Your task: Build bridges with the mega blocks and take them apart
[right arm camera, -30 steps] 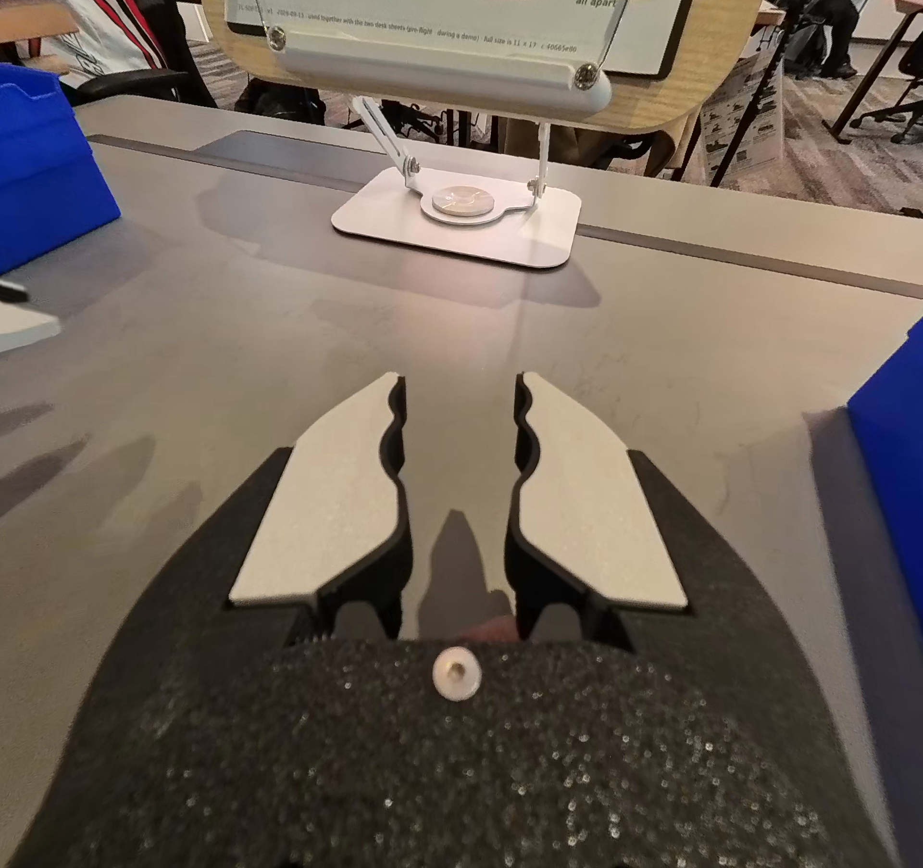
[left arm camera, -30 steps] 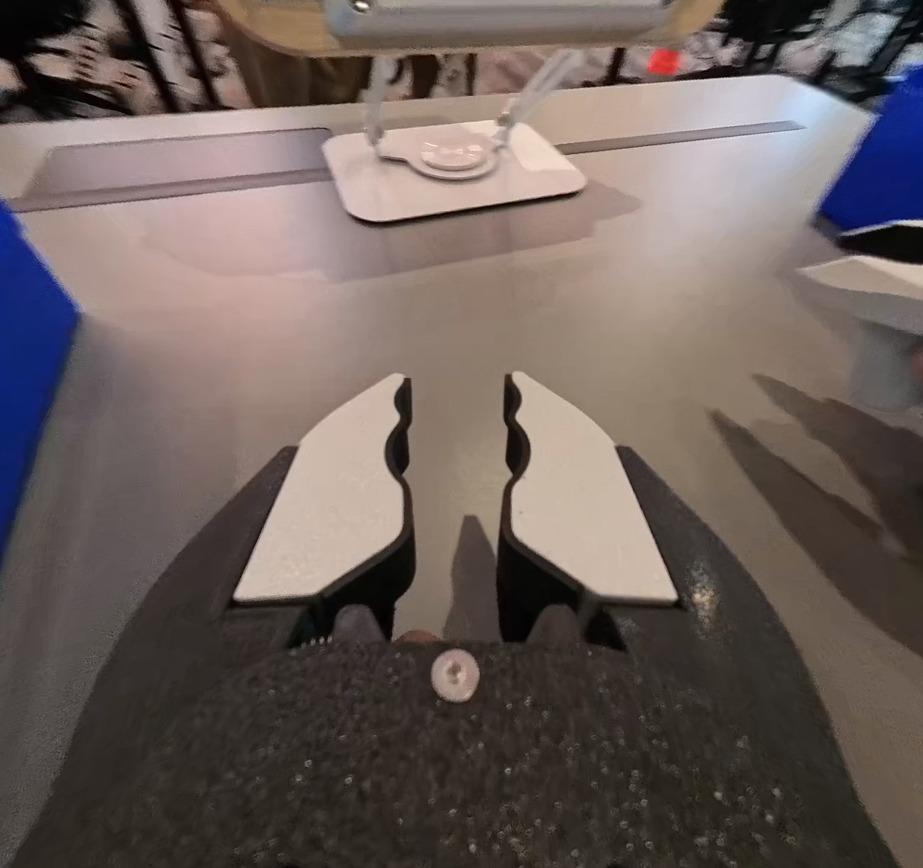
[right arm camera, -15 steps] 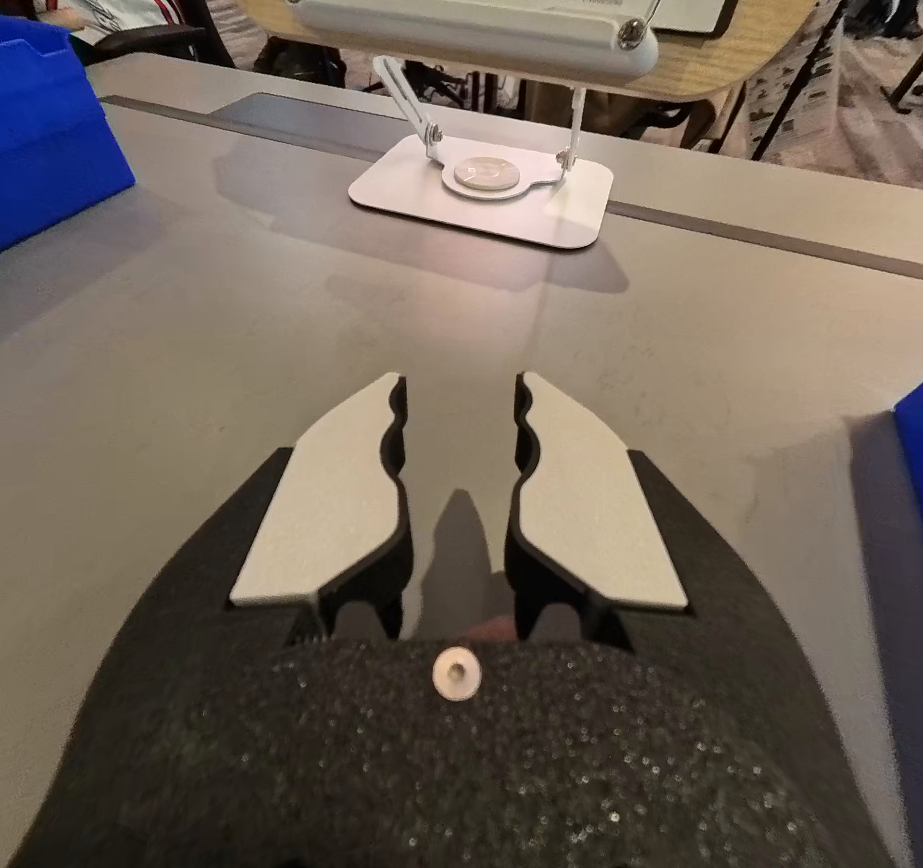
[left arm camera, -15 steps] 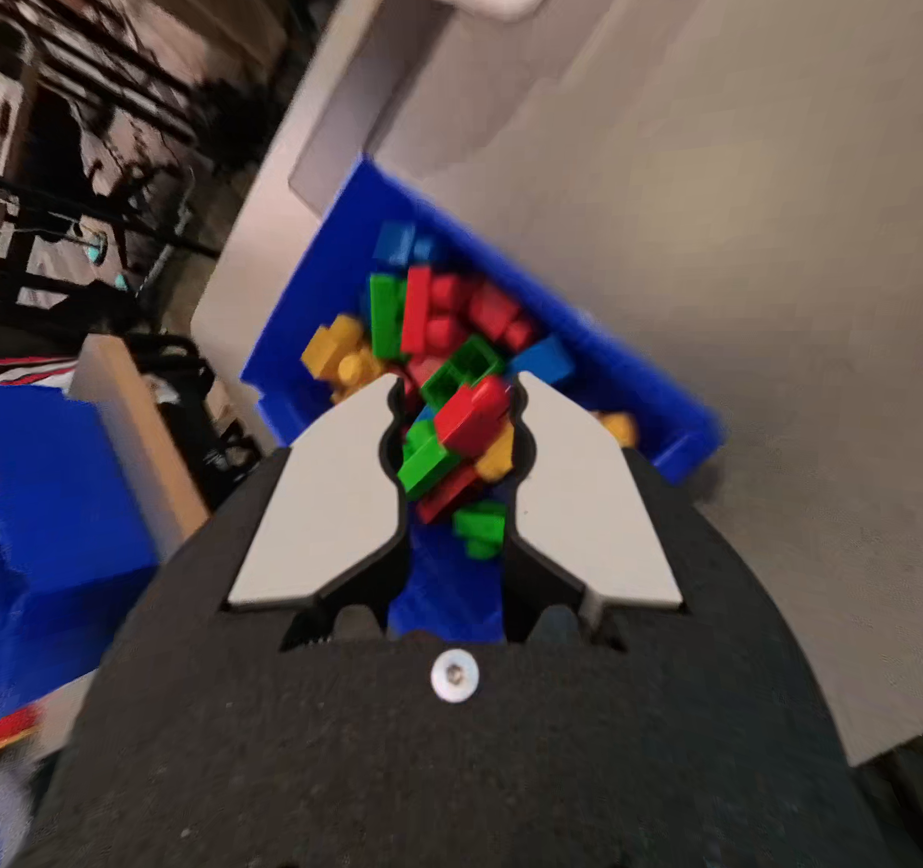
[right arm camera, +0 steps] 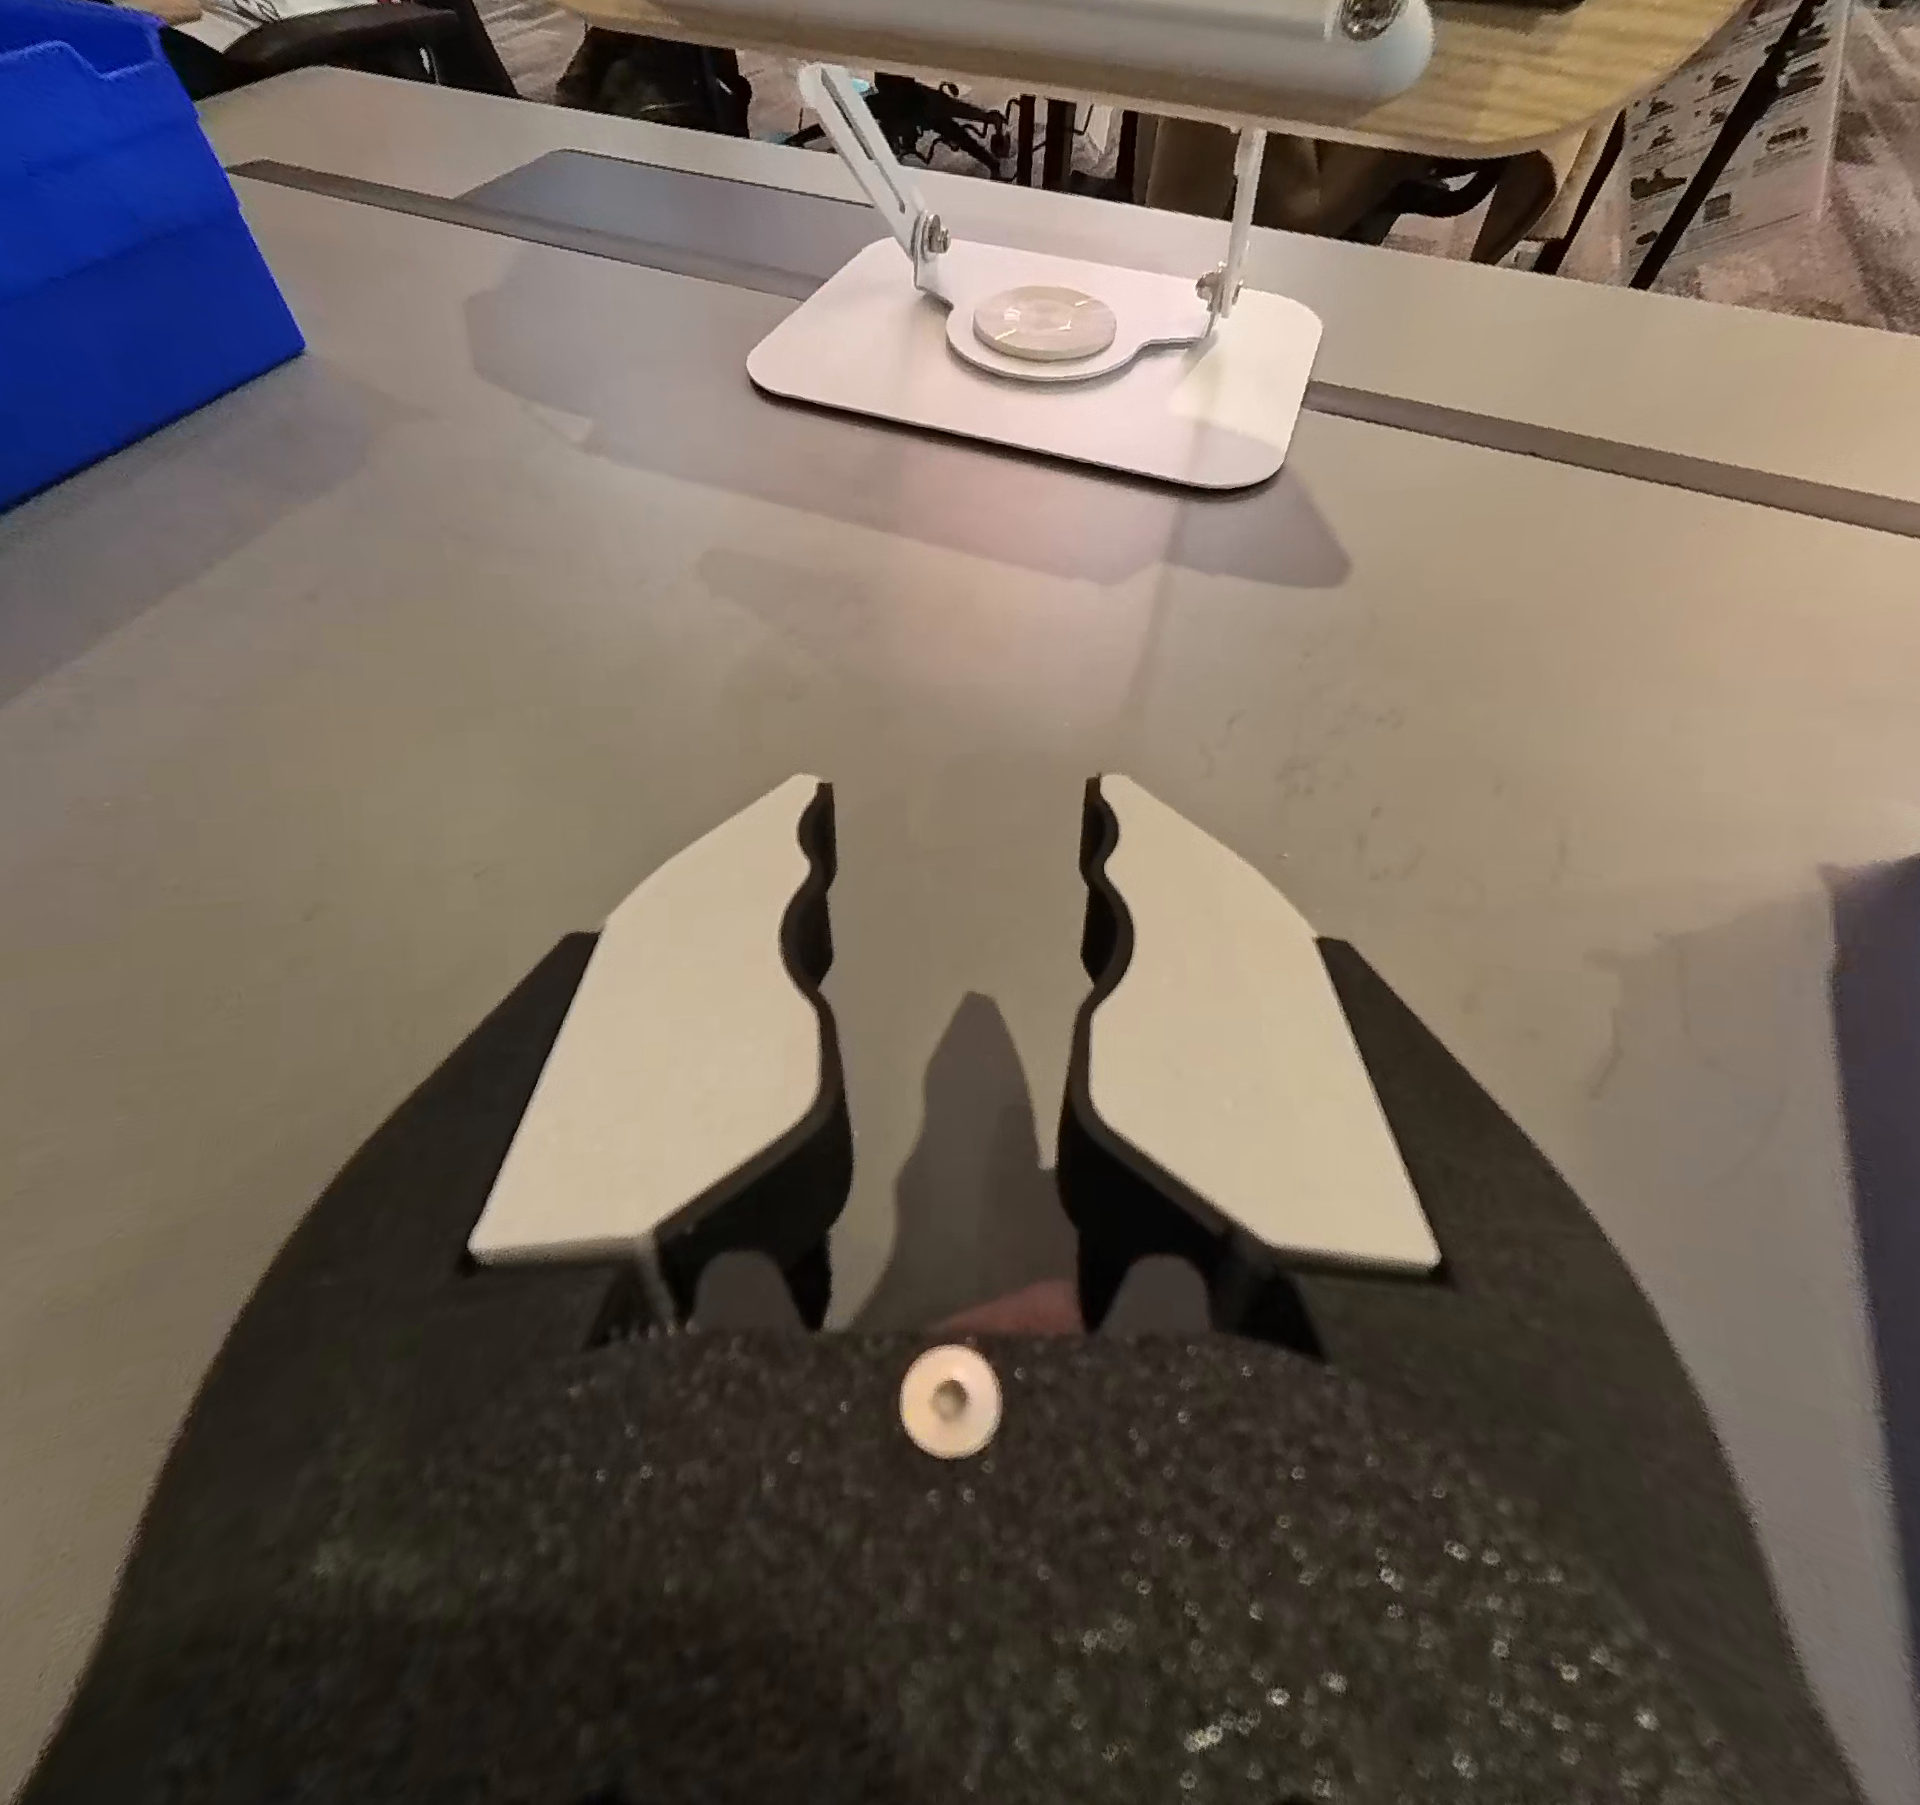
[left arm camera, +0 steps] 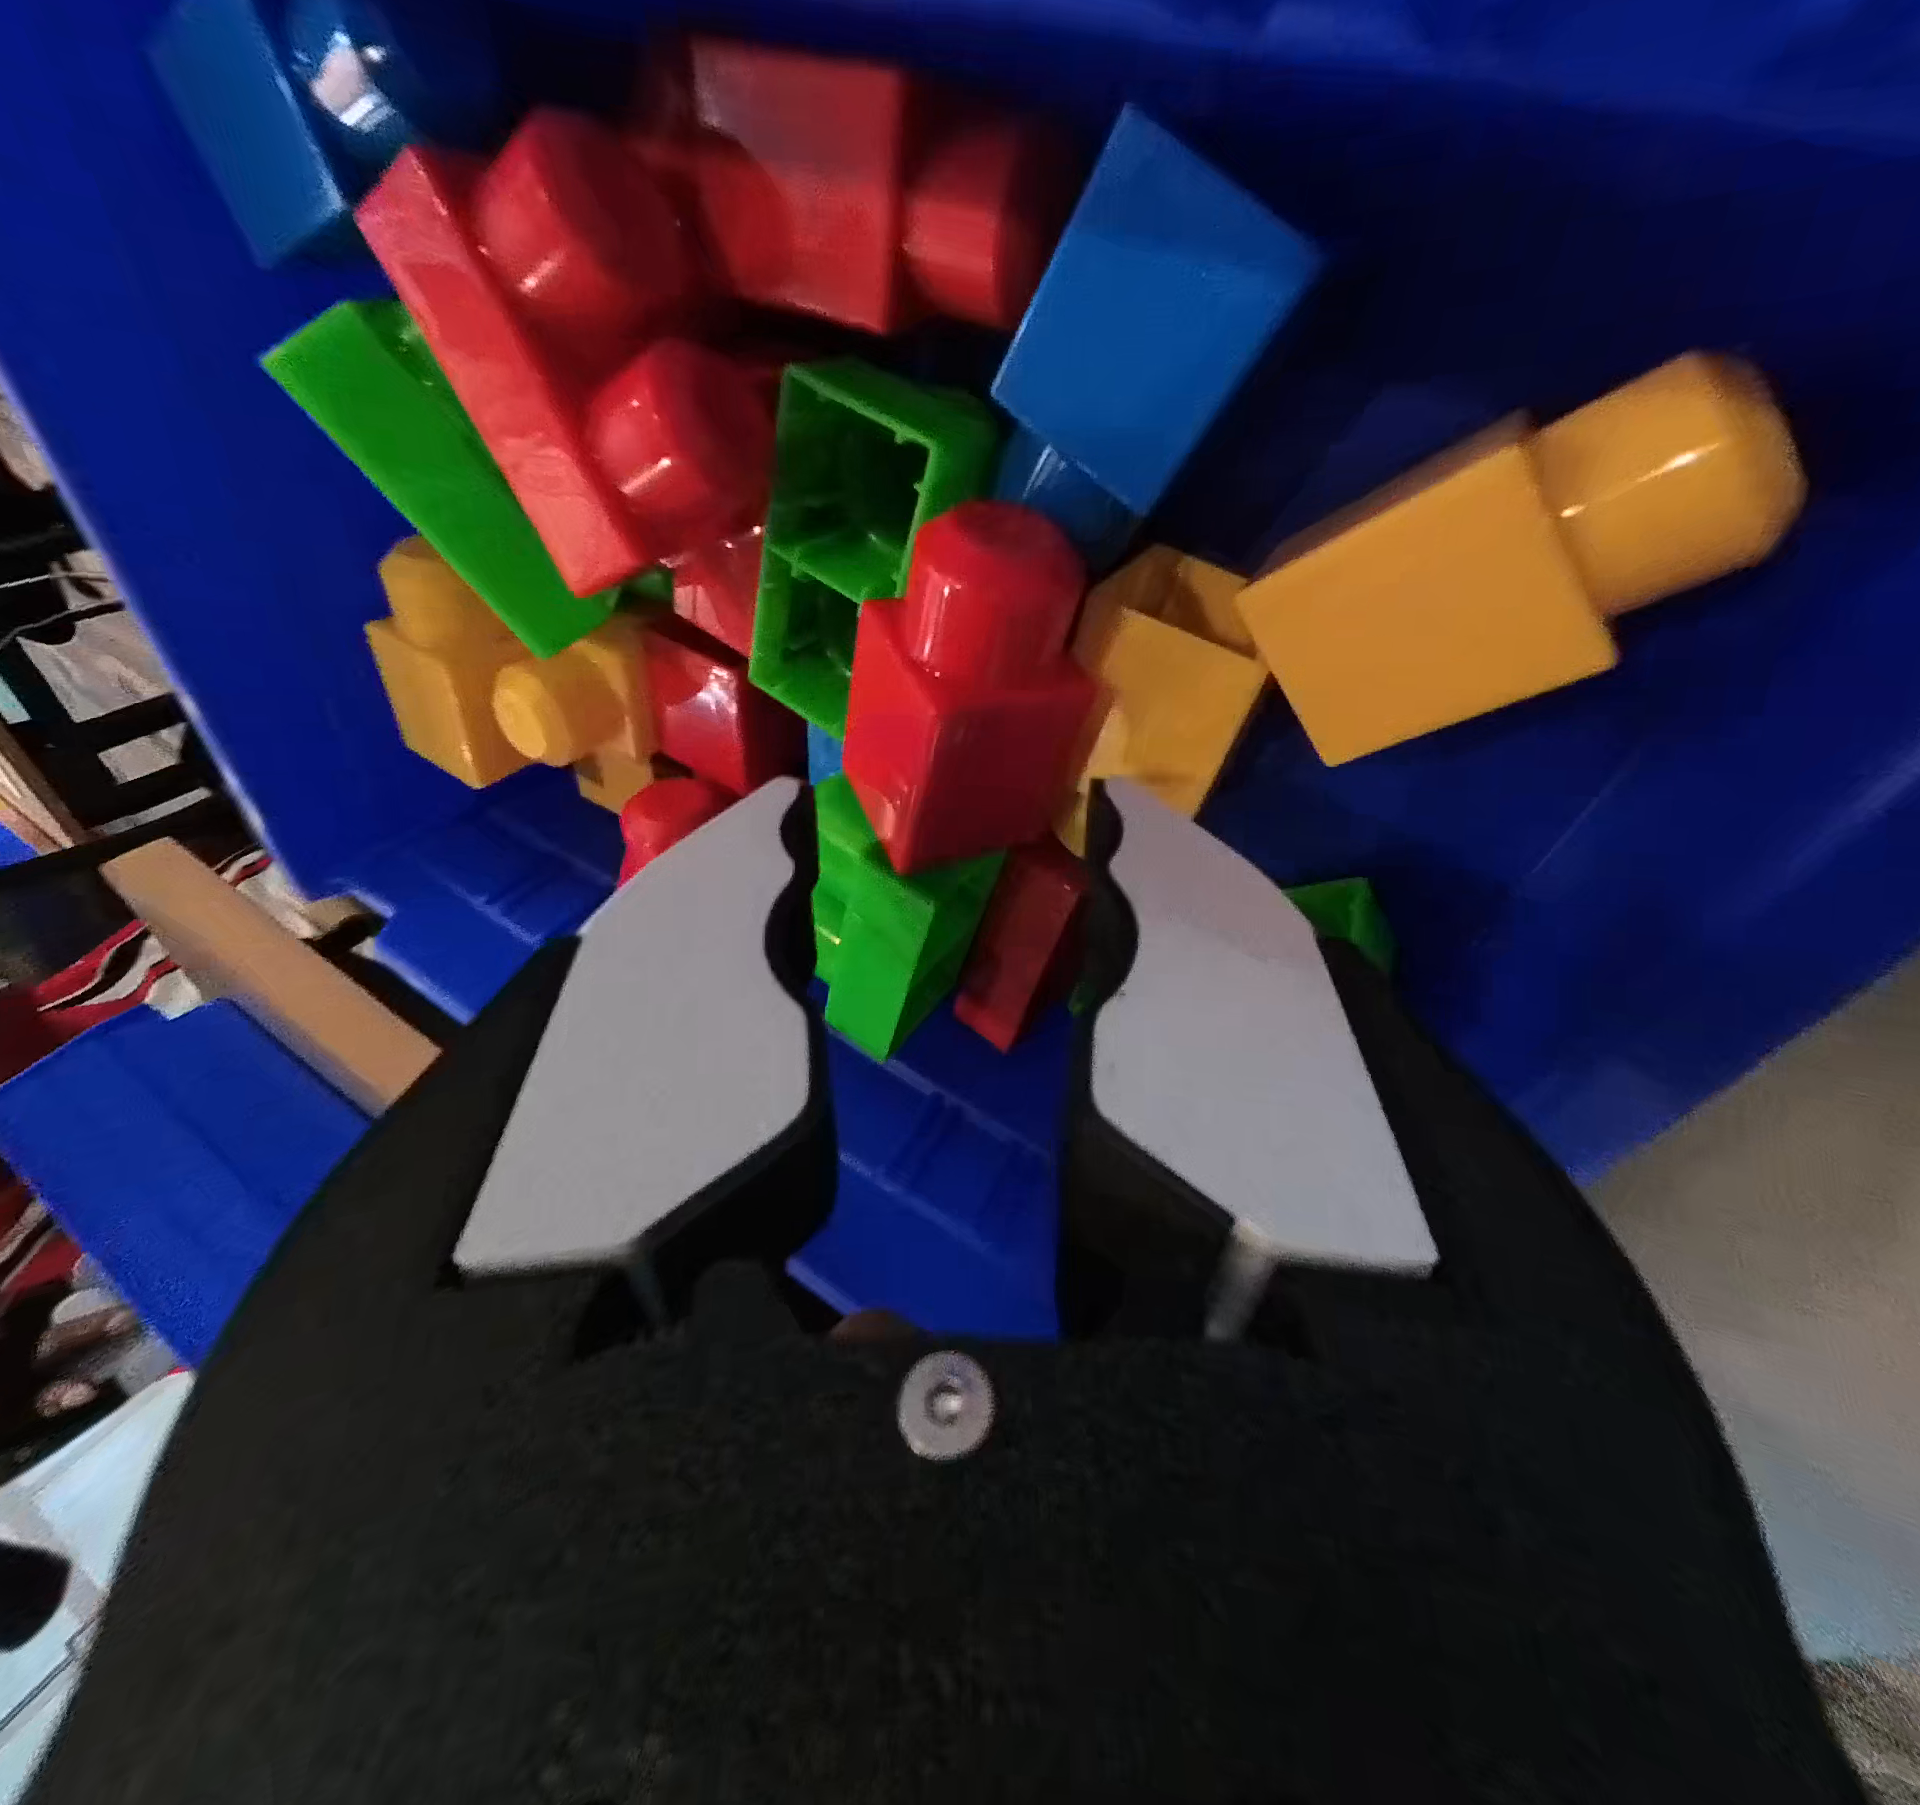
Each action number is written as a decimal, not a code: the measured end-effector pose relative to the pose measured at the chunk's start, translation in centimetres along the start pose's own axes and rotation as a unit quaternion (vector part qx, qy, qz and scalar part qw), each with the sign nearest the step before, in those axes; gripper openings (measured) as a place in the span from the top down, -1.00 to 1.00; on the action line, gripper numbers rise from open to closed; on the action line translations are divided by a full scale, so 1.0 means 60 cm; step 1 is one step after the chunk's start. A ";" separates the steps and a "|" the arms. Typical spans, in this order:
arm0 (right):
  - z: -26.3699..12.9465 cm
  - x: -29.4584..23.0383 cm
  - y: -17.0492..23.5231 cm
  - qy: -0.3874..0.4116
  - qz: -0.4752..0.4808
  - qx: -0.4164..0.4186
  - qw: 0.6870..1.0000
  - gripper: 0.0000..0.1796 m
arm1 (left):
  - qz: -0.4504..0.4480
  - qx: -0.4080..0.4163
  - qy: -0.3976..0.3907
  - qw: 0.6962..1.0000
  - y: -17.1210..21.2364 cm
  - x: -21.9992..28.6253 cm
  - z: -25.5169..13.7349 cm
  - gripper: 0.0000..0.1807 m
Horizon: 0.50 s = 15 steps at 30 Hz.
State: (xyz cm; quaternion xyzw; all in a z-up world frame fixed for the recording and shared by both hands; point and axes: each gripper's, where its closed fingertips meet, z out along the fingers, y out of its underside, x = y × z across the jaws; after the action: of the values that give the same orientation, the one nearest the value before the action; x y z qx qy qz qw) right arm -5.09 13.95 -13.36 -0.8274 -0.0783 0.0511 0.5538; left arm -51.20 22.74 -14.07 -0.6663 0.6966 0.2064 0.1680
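Note:
In the left wrist view a blue bin [left arm camera: 1558, 924] holds a heap of several mega blocks in red, green, yellow and blue. My left gripper [left arm camera: 948, 799] is open and reaches into the bin, its tips on either side of a red one-stud block [left arm camera: 961, 706] that lies on a green block [left arm camera: 894, 945]. A large yellow one-stud block [left arm camera: 1507, 571] lies to the right, a long red block [left arm camera: 520, 353] up left. In the right wrist view my right gripper [right arm camera: 956, 794] is open and empty, low over the bare grey table [right arm camera: 416, 768].
A white stand base [right arm camera: 1039, 363] holding a wooden board with an instruction sheet stands at the table's back. A blue bin [right arm camera: 114, 238] sits at the far left in the right wrist view, and a blue edge [right arm camera: 1881, 1080] shows at the right.
My left gripper has swung from the table centre to the blue bin and dropped in among the blocks, its tips now around the red block. The right gripper has eased slightly forward, still open.

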 end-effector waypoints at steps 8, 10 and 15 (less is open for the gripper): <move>0.002 -0.001 0.001 0.000 -0.003 -0.004 1.000 0.51 | 0.011 0.006 0.055 0.998 0.002 -0.010 0.022 0.54; 0.002 -0.001 0.002 -0.001 -0.004 -0.005 1.000 0.51 | 0.019 0.002 0.057 0.998 0.003 -0.009 0.022 0.55; 0.001 -0.002 0.000 -0.002 -0.003 -0.002 1.000 0.52 | 0.005 0.021 0.049 0.999 0.003 -0.010 0.021 0.56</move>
State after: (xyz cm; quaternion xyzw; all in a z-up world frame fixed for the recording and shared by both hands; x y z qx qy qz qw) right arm -5.19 13.96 -13.40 -0.8281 -0.0820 0.0509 0.5523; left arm -51.37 23.90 -14.85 -0.6681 0.7119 0.1591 0.1465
